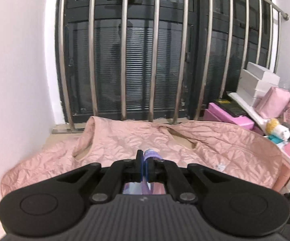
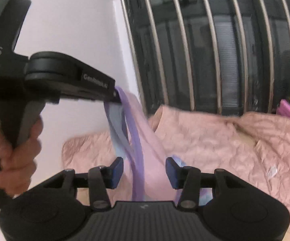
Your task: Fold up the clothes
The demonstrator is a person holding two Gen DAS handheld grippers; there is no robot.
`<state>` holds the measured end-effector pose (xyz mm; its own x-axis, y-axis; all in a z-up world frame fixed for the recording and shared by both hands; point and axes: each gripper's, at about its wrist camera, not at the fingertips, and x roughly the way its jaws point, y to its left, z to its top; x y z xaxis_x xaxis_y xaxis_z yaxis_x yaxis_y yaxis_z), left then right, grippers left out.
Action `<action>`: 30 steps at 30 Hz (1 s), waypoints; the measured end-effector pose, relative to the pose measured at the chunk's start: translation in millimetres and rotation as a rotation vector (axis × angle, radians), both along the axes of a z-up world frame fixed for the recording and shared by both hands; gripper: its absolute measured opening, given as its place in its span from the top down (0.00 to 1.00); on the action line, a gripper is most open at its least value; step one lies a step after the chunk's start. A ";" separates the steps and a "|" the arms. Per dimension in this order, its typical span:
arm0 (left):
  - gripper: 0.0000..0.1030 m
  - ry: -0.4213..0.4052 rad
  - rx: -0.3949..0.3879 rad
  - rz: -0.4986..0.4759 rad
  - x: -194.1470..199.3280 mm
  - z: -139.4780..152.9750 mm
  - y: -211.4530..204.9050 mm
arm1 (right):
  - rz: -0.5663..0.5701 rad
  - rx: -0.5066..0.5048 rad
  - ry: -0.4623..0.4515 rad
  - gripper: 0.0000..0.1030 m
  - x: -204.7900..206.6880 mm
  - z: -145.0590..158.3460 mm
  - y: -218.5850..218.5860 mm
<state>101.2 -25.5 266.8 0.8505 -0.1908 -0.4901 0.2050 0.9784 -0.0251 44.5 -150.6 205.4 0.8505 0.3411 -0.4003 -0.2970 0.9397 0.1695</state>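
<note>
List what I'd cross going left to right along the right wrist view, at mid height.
Hand on the left gripper handle → hanging lilac and pink garment → pink quilted jacket → magenta box at the right edge.

I count two claws, left claw and right claw, one pastel garment, one pink quilted jacket, three white boxes at two o'clock.

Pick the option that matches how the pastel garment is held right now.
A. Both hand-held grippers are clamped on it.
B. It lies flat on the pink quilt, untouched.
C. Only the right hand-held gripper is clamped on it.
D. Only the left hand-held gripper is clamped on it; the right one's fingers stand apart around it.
D: the left hand-held gripper pinches the garment, which hangs between the right hand-held gripper's parted fingers.
</note>
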 end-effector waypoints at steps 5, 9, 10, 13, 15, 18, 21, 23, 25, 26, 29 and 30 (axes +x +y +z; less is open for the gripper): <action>0.99 0.003 -0.001 -0.027 -6.7 3.1 -1.3 | -0.050 0.058 -0.041 0.56 11.0 4.4 4.7; 0.99 -0.013 0.011 -0.020 -9.8 8.0 -2.3 | -0.127 -0.029 -0.012 0.57 19.1 -4.7 9.6; 0.99 -0.015 0.011 -0.017 -10.1 8.8 -1.3 | -0.146 -0.053 0.004 0.57 19.8 -9.1 10.4; 0.99 -0.016 0.005 -0.009 -10.3 11.0 1.7 | -0.201 -0.138 0.020 0.57 6.3 -23.7 8.5; 0.99 -0.013 -0.009 -0.016 -10.6 11.0 1.9 | -0.254 -0.221 -0.022 0.57 -7.8 -32.1 11.1; 0.99 -0.018 -0.010 -0.026 -14.3 10.0 -2.1 | -0.319 -0.340 -0.091 0.57 -23.4 -43.2 17.6; 0.99 -0.029 -0.011 -0.044 -20.7 11.3 -6.2 | -0.348 -0.452 -0.172 0.57 -34.3 -50.0 28.2; 0.99 -0.039 -0.006 -0.056 -25.0 12.6 -8.4 | -0.341 -0.499 -0.190 0.58 -31.1 -56.1 33.3; 0.99 -0.051 0.006 -0.066 -28.8 13.9 -10.7 | -0.332 -0.520 -0.173 0.90 -29.1 -58.4 37.4; 0.99 -0.058 0.021 -0.064 -29.8 13.7 -11.8 | -0.333 -0.523 -0.165 0.96 -28.3 -58.1 38.5; 0.98 -0.060 0.048 -0.057 -29.0 9.8 -13.7 | -0.342 -0.529 -0.169 0.97 -28.6 -55.8 39.2; 0.99 -0.048 0.041 -0.056 -27.4 7.5 -12.8 | -0.342 -0.529 -0.171 0.97 -28.1 -55.2 37.5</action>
